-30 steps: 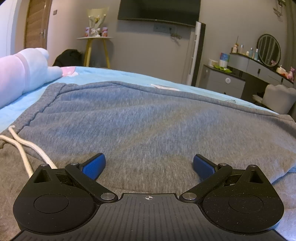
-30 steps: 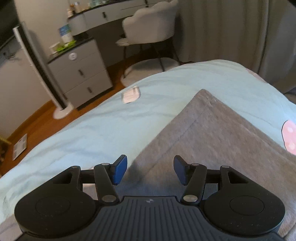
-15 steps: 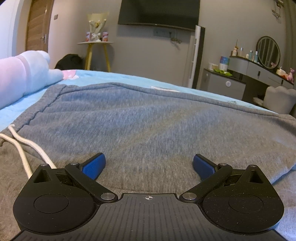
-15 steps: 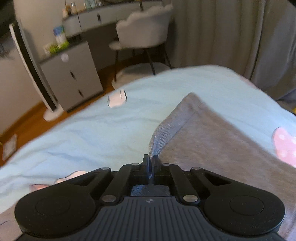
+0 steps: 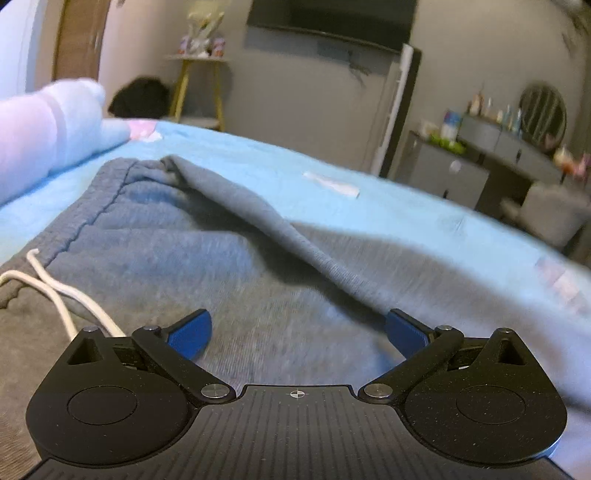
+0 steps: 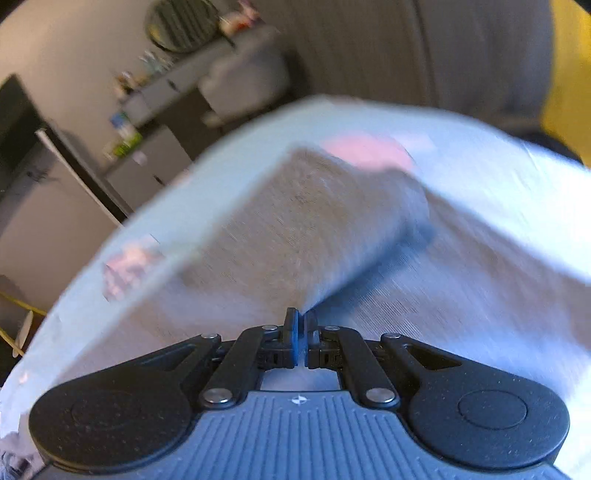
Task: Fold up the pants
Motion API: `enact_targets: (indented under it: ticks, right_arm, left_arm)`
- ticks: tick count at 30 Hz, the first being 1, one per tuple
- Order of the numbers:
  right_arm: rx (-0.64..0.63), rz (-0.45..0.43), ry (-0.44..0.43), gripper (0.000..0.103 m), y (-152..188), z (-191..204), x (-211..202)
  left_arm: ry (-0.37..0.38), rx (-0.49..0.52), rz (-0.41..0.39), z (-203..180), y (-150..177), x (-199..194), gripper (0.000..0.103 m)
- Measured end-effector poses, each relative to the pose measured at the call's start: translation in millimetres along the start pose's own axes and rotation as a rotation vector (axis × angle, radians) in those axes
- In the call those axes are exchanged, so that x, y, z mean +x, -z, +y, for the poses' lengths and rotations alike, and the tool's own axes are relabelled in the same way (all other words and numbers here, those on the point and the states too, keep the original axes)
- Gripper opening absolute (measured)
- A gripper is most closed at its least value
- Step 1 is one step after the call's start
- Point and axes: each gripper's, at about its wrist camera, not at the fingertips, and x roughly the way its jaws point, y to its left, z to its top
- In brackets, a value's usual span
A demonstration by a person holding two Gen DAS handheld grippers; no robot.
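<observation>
Pants (image 5: 229, 258), grey, soft and limp, lie on the blue bed (image 5: 388, 206); my right gripper (image 6: 301, 326) is clamped on their hem corner, a good thick hold, my left gripper (image 5: 295, 332) gapes empty above the drawstring (image 5: 55, 291) end.

We're looking across a bed with a light blue sheet (image 5: 332, 173) toward a grey wall (image 5: 295, 92), where a dark TV (image 5: 332, 14) hangs up top. Left of it we spot a wooden door (image 5: 77, 40) and a yellow-legged side table (image 5: 199, 85). A tall white tower fan (image 5: 397, 110) stands by a grey dresser (image 5: 443, 177), and we see a round mirror (image 5: 543, 110) over the vanity. Grey curtains (image 6: 424, 48) hang on the other side.
</observation>
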Motion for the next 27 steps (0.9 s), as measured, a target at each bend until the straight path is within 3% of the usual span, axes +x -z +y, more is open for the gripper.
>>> enact_targets:
  ticks: [3, 4, 5, 7, 10, 12, 13, 15, 16, 17, 19, 22, 27]
  right_arm:
    - [0.119, -0.001, -0.03, 0.009, 6, -28, -1]
    - [0.155, -0.011, -0.063, 0.02, 6, -35, -1]
    - [0.195, -0.016, -0.117, 0.042, 4, -42, 1]
    - [0.269, -0.004, -0.195, 0.061, 3, -50, 12]
    - [0.356, 0.007, -0.246, 0.06, -3, -49, 29]
    - [0.386, -0.01, -0.259, 0.059, -5, -47, 32]
    - [0.397, -0.012, -0.261, 0.055, -7, -46, 38]
    - [0.414, -0.008, -0.247, 0.037, -10, -46, 44]
    - [0.411, -0.002, -0.243, 0.02, -12, -47, 48]
    - [0.408, 0.004, -0.243, 0.006, -15, -46, 51]
    - [0.389, 0.009, -0.231, 0.006, -22, -43, 51]
    - [0.267, -0.053, -0.221, 0.005, -33, -28, 24]
    - [0.064, -0.211, -0.25, 0.005, -61, -12, -46]
  left_arm:
    - [0.092, -0.124, -0.009, 15, -28, -8, 0.103]
    - [0.104, -0.154, 0.008, 20, -37, -3, 0.103]
    - [0.106, -0.189, 0.029, 24, -46, 4, 0.103]
    - [0.117, -0.272, 0.085, 34, -58, 26, 0.103]
    - [0.134, -0.351, 0.171, 36, -64, 62, 0.103]
    - [0.156, -0.376, 0.252, 33, -62, 86, 0.092]
    - [0.149, -0.373, 0.278, 30, -61, 94, 0.078]
    - [0.097, -0.323, 0.279, 21, -63, 101, 0.056]
    - [0.1, -0.302, 0.293, 18, -65, 103, 0.026]
    - [0.113, -0.295, 0.324, 15, -67, 105, 0.008]
    - [0.125, -0.284, 0.291, 11, -74, 93, 0.007]
    - [0.163, -0.212, 0.201, 6, -86, 53, 0.007]
    - [0.295, -0.098, 0.124, 10, -81, -57, 0.007]
